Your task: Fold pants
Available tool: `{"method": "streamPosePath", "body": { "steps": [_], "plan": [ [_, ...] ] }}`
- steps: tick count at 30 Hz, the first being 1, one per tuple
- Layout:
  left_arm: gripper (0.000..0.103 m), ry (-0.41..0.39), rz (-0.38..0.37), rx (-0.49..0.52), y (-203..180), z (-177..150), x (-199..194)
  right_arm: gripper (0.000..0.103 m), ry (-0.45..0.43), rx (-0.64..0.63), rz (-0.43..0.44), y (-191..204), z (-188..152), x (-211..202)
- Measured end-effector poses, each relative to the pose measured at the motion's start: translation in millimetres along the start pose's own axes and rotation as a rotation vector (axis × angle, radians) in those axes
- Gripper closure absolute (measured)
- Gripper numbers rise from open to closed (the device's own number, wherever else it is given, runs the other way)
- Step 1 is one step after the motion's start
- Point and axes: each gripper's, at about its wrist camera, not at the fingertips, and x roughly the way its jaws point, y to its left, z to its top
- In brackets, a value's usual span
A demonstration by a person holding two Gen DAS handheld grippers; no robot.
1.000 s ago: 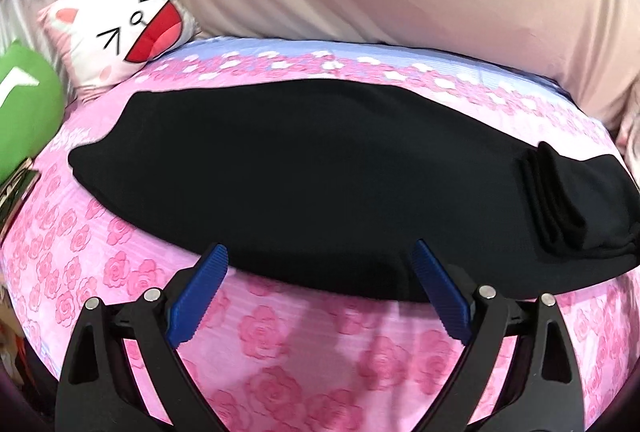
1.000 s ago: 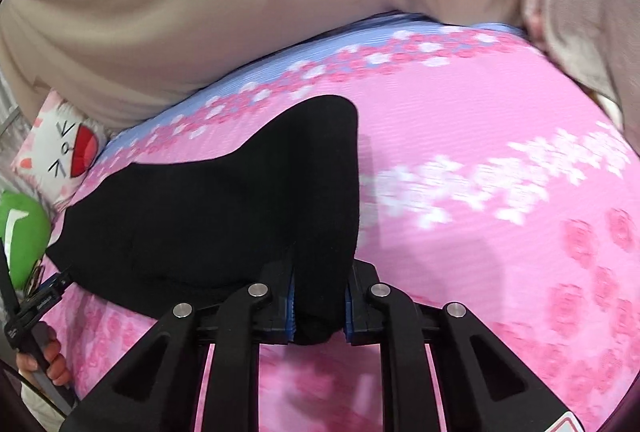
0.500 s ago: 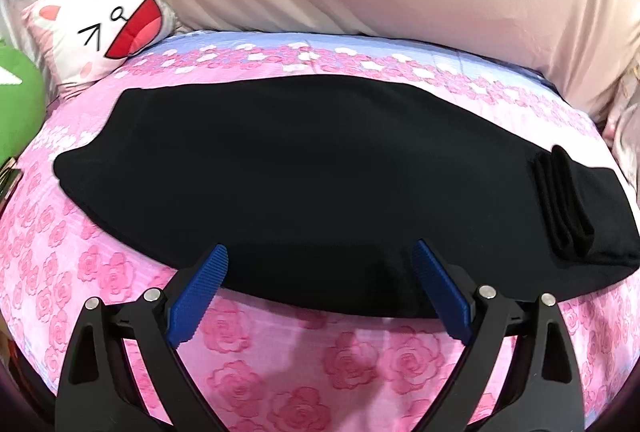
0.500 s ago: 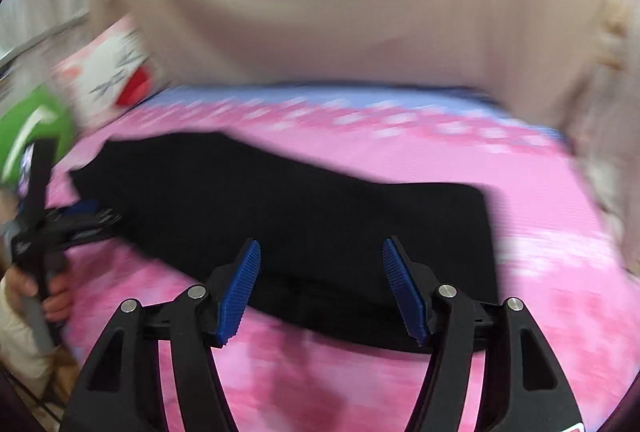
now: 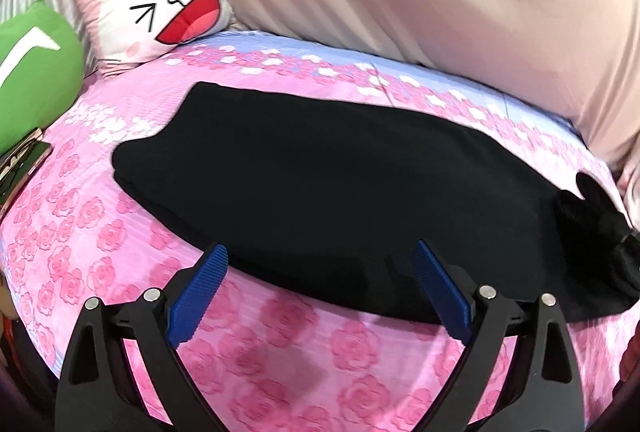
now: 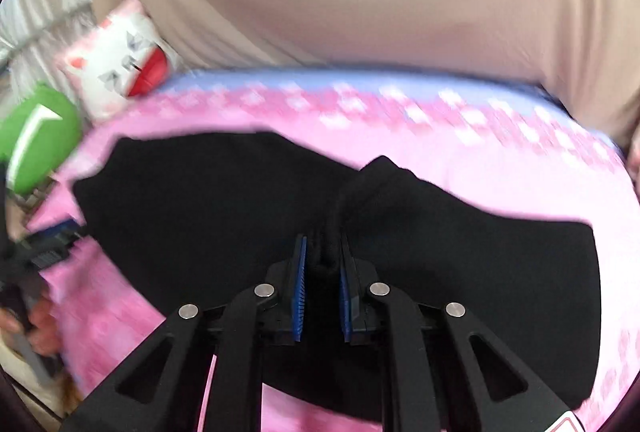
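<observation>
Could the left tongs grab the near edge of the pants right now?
Probably yes: the left tongs stand open just over the pants edge, with nothing lying between.

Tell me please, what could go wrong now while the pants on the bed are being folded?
1. The right gripper is closing on only a narrow bunch of the black pants; the cloth may slip out or fold crooked.
2. The left gripper is open and holds nothing, so the near edge on the pink sheet could drag along.
</observation>
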Motion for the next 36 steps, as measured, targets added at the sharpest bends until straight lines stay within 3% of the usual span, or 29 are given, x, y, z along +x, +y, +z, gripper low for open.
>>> {"method": "streamPosePath", "body": {
  "steps": [3,6,8,11,15,17,19,21,24,27,29,32,36],
  "plan": [
    [0.011,-0.007,0.005,-0.023,12,3,-1,0.089,0.006,-0.045,0.055,30,14,17],
    [0.011,-0.008,0.019,-0.032,20,4,-2,0.077,0.171,-0.11,0.056,53,-3,76],
    [0.011,-0.005,0.026,-0.032,25,3,-2,0.069,0.12,-0.134,0.026,60,-11,75],
    [0.011,-0.007,0.042,-0.02,28,2,-2,0.074,0.065,-0.036,0.109,41,-4,30],
    [0.011,0.005,0.04,-0.03,28,3,4,0.086,0.004,0.104,-0.049,-30,-9,-17],
    [0.011,0.012,0.037,-0.038,26,3,7,0.086,0.031,0.179,-0.157,-69,-22,-24],
    [0.011,0.025,0.024,-0.052,23,4,12,0.091,0.129,0.21,-0.268,-102,-39,-9],
    [0.011,0.041,0.025,-0.073,23,5,16,0.09,0.115,0.222,-0.253,-108,-45,-9],
    [0.011,0.018,0.057,-0.173,49,12,9,0.086,0.04,0.223,-0.203,-90,-37,-31],
    [0.007,0.03,0.1,-0.334,102,21,8,0.085,0.003,0.164,-0.17,-63,-30,-35],
    [0.007,0.068,0.094,-0.453,143,24,18,0.073,-0.005,0.154,-0.175,-55,-32,-37],
    [0.007,0.117,0.071,-0.508,170,29,35,0.071,-0.011,0.185,-0.182,-58,-35,-37],
    [0.007,0.11,0.032,-0.567,182,37,47,0.067,0.007,0.205,-0.19,-63,-40,-30]
  ]
}}
